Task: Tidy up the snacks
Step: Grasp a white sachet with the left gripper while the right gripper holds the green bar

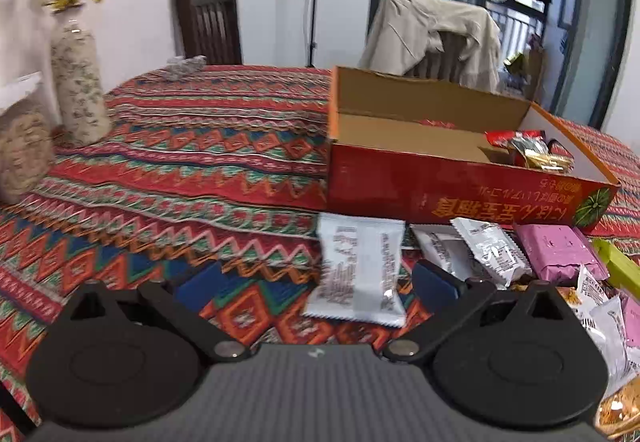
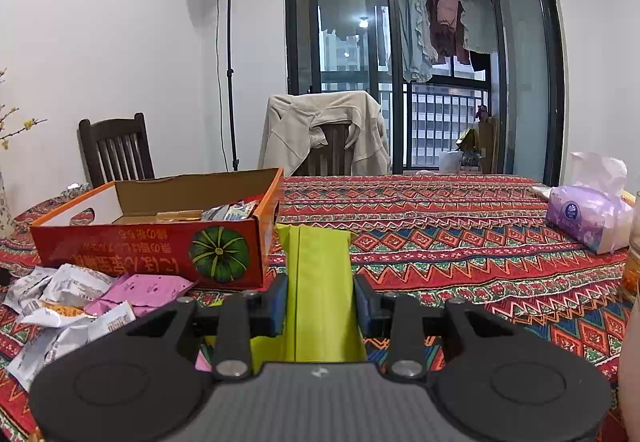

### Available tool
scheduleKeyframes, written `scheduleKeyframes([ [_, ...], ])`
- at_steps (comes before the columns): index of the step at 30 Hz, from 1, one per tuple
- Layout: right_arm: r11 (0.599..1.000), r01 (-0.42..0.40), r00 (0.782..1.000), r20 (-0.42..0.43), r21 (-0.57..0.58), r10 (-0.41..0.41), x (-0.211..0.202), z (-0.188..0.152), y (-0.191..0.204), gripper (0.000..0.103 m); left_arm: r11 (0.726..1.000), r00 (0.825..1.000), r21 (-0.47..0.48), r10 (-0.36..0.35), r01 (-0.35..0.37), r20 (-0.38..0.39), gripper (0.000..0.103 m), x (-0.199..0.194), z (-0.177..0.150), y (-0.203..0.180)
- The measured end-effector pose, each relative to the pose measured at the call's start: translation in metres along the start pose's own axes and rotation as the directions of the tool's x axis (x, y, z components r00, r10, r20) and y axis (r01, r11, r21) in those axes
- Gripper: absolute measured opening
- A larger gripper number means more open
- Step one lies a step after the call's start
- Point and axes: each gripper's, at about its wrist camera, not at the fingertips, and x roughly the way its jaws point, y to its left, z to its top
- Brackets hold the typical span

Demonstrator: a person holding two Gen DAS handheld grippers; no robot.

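Patterned red, green and blue woven cloth covers the table (image 2: pixel 460 242), with chairs and a balcony door behind. On it stands an open red cardboard box printed with a green pumpkin (image 2: pixel 160 246), already holding a few packets. The right gripper (image 2: pixel 320 306) is clamped on a flat lime-green foil pouch (image 2: pixel 320 274), its blue pads pressing both long edges — the pouch runs straight ahead toward twelve o'clock, its far end near the box's right corner. It looks light, thin and crinkly, likely slippery, so a hold across the middle seems wise. The left gripper (image 1: pixel 316 286) has its jaws wide apart and holds nothing; a white rectangular foil snack packet (image 1: pixel 360 274) lies on the cloth between its fingers, toward one o'clock — soft, easily crushed, best pinched across its narrow width. More white and pink packets (image 1: pixel 556 254) lie at two o'clock.
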Motion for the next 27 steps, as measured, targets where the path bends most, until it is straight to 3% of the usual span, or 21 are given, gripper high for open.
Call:
scheduleKeyframes([
  [7,1.0,-0.004,1.0,-0.004,0.006,0.004,0.002,0.0,0.0,0.033,0.997,0.997,0.039,0.067,-0.065,-0.043,0.103,0.028,-0.001,-0.019],
  [11,1.0,-0.008,1.0,-0.006,0.001,0.008,0.002,0.0,0.001,0.033,0.997,0.996,0.032,0.07,-0.068,-0.049,0.101,0.036,-0.003,-0.021],
  [14,1.0,-0.009,1.0,-0.006,0.001,0.009,0.002,0.0,0.001,0.033,0.998,0.997,0.024,0.054,-0.053,-0.05,0.094,0.039,-0.004,-0.02],
  [21,1.0,-0.01,1.0,-0.007,0.0,0.01,0.002,0.0,0.002,0.033,0.999,1.0,0.032,0.008,-0.007,-0.01,0.05,0.03,-0.005,-0.023],
  [27,1.0,-0.015,1.0,-0.005,0.002,0.015,0.001,0.0,0.001,0.034,1.0,1.0,-0.009,-0.002,0.003,0.021,0.048,0.017,-0.008,-0.018],
])
